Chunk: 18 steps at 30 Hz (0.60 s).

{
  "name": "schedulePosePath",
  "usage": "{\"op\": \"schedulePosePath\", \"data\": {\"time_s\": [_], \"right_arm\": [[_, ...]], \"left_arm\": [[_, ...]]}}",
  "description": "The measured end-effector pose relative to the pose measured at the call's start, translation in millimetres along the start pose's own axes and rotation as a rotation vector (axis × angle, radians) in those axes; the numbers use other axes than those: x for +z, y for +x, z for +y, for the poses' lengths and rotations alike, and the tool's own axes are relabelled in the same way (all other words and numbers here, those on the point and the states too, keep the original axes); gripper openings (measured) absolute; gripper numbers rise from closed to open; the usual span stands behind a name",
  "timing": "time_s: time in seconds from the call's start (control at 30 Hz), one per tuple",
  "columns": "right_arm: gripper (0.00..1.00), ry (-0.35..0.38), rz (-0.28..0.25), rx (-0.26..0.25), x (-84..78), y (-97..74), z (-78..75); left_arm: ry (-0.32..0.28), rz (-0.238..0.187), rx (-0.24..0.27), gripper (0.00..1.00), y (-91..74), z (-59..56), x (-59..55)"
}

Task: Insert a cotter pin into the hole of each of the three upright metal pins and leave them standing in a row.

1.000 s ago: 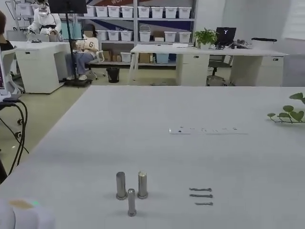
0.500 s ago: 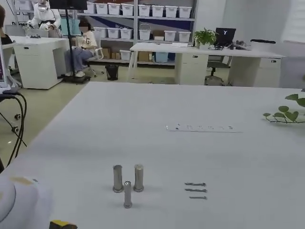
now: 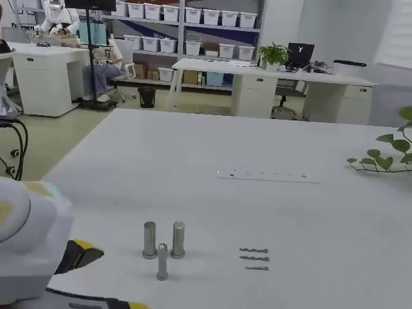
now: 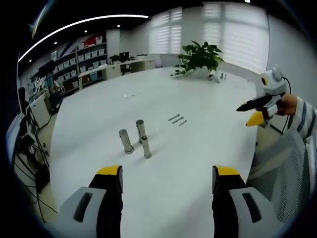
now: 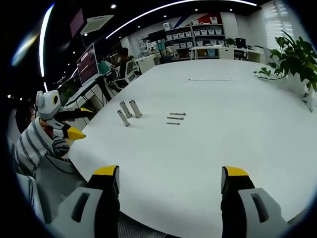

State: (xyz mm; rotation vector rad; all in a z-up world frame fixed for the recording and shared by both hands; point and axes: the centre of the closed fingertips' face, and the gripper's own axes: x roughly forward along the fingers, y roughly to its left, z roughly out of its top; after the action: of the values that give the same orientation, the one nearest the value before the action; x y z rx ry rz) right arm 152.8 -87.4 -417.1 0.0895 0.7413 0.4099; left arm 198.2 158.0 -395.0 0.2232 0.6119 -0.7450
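Since a second ago the left hand-held gripper [image 4: 168,171] has come up into the head view's 8 o'clock corner, where its white body and one yellow-and-black jaw tip now stand over the near edge of the table [image 3: 270,135]. Its own view shows the jaws spread wide with nothing between them, so it is released.

Three metal pins [image 3: 162,261] stand upright on the table at about 6 o'clock in the head view. Two stand side by side at the back, close but apart. The third stands just in front of the gap between them, so they form a small triangle and not a row.

Three cotter pins [image 3: 255,258] lie flat at 3 o'clock of the metal pins, well apart from them, stacked one behind another and roughly parallel. None sits in a metal pin.

The right hand-held gripper [image 5: 168,171] is also released, its jaws wide apart over bare table near the edge. The left gripper view catches it at 2 o'clock, held by a hand in a striped sleeve [image 4: 302,116].

Farther back lie a white power strip [image 3: 267,175] and, at 3 o'clock, a trailing plant [image 3: 380,161].
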Motion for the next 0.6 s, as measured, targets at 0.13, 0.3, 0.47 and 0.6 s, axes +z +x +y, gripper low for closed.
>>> {"op": "schedulePosePath", "data": {"time_s": [0.13,0.3,0.47,0.6], "right_arm": [[0.83,0.007,-0.001,-0.008,-0.2,-1.1,-1.1],[0.83,0.011,0.003,-0.011,-0.4,-0.7,-2.0],[0.83,0.003,0.028,-0.011,-3.6,2.3,-1.8],[0.83,-0.012,0.043,-0.022,-4.3,2.9,-3.2]], "left_arm": [[0.03,-0.014,-0.007,0.66,6.5,3.1,6.3],[0.073,-0.01,-0.025,0.61,14.5,7.2,10.5],[0.089,-0.018,-0.03,0.53,23.1,16.7,14.7],[0.096,-0.014,-0.034,0.45,32.9,24.4,15.1]]}}
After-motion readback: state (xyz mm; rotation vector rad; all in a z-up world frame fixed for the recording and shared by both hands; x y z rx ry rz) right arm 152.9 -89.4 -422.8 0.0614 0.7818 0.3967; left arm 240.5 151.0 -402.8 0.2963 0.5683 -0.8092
